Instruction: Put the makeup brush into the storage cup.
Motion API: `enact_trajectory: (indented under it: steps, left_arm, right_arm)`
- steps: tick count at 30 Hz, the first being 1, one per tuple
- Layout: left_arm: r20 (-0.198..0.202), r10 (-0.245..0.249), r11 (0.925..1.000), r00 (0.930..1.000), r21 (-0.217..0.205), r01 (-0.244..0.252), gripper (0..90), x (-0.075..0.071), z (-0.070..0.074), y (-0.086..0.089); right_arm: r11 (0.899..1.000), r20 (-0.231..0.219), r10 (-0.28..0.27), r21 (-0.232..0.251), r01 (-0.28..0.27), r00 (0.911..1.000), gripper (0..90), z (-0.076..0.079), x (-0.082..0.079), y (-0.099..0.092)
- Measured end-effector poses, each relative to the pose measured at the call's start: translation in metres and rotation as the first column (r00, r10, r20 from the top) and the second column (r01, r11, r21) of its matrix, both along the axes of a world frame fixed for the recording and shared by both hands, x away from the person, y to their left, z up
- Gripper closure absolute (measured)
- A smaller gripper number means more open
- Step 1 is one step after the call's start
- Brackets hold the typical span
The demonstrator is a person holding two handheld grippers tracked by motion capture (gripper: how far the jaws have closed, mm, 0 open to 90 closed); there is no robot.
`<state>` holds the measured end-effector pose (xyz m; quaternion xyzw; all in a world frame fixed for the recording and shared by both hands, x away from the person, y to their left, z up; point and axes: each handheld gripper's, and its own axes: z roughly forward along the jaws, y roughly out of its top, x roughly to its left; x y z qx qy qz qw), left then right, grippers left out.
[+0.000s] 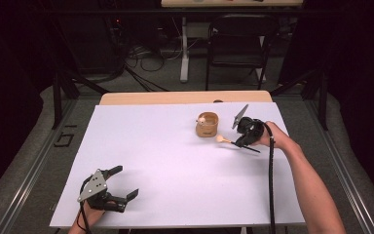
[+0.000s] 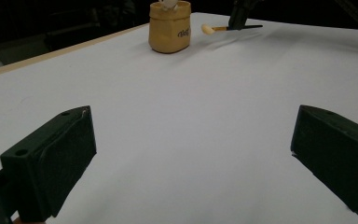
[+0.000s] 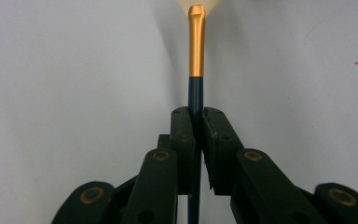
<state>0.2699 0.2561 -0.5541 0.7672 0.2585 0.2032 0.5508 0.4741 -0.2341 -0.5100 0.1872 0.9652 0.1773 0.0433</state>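
A small tan cup [image 1: 207,125] with something pale inside stands on the white sheet at the far right. Just right of it lies a makeup brush [image 1: 222,140] with a pale tip, a gold ferrule and a dark handle. My right gripper [image 1: 239,142] is shut on that handle. In the right gripper view the jaws [image 3: 196,116] pinch the dark handle, and the brush [image 3: 196,42] points away over the sheet. My left gripper [image 1: 126,181] rests open near the front left corner, nothing between its jaws [image 2: 191,158]. From there the cup [image 2: 169,28] and brush [image 2: 209,29] show far off.
A white sheet [image 1: 165,156] covers the wooden table [image 1: 175,97]. Behind the table stand a dark folding chair [image 1: 238,39] and a table leg with cables on the floor. The person's right forearm reaches in along the right edge.
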Motion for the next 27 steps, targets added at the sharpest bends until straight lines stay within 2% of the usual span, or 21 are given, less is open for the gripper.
enact_trajectory:
  steps: [4,6,10,11,12,14,18,23,27]
  left_arm:
    - [0.0,-0.012,0.9999,0.9999,-0.005,0.012,0.1,0.001,0.0,0.0]
    - [0.001,-0.012,0.9999,0.9999,-0.004,0.012,0.0,0.001,0.0,0.0]
    - [0.001,-0.011,0.9999,0.9999,-0.004,0.011,0.0,0.001,0.0,0.0]
    - [0.001,-0.011,0.9999,0.9999,-0.005,0.011,0.0,0.001,0.0,0.0]
    - [0.001,-0.012,0.9999,0.9999,-0.004,0.012,0.1,0.001,0.0,0.0]
    - [0.0,-0.011,0.9999,0.9999,-0.004,0.011,0.1,0.001,0.0,0.0]
    - [0.002,-0.011,0.9999,0.9999,-0.003,0.011,0.1,0.001,0.0,0.0]
    - [0.0,-0.011,0.9999,0.9999,-0.004,0.011,0.0,0.001,0.0,0.0]
    - [0.0,-0.011,0.9999,0.9999,-0.004,0.011,0.0,0.001,0.0,0.0]
  right_arm:
    - [1.0,-0.01,-0.004,-0.008,0.003,0.9999,83.0,0.007,-0.003,-0.003]
    - [0.999,0.017,-0.012,0.048,0.011,0.9998,83.0,0.006,-0.006,-0.004]
    - [0.998,0.01,-0.016,0.054,0.015,0.9998,83.0,0.011,-0.009,-0.006]
    - [0.997,0.021,-0.017,0.076,0.015,0.9996,83.0,0.011,-0.01,-0.006]
    - [0.998,0.016,-0.017,0.068,0.016,0.9997,83.0,0.012,-0.011,-0.007]
    - [0.996,0.02,-0.021,0.082,0.019,0.9996,83.1,0.014,-0.013,-0.008]
    - [0.991,0.03,-0.034,0.13,0.03,0.9989,83.1,0.015,-0.018,-0.01]
    - [0.987,0.035,-0.044,0.156,0.038,0.9984,83.1,0.018,-0.023,-0.013]
    - [0.977,0.051,-0.054,0.209,0.043,0.9972,83.1,0.019,-0.027,-0.016]
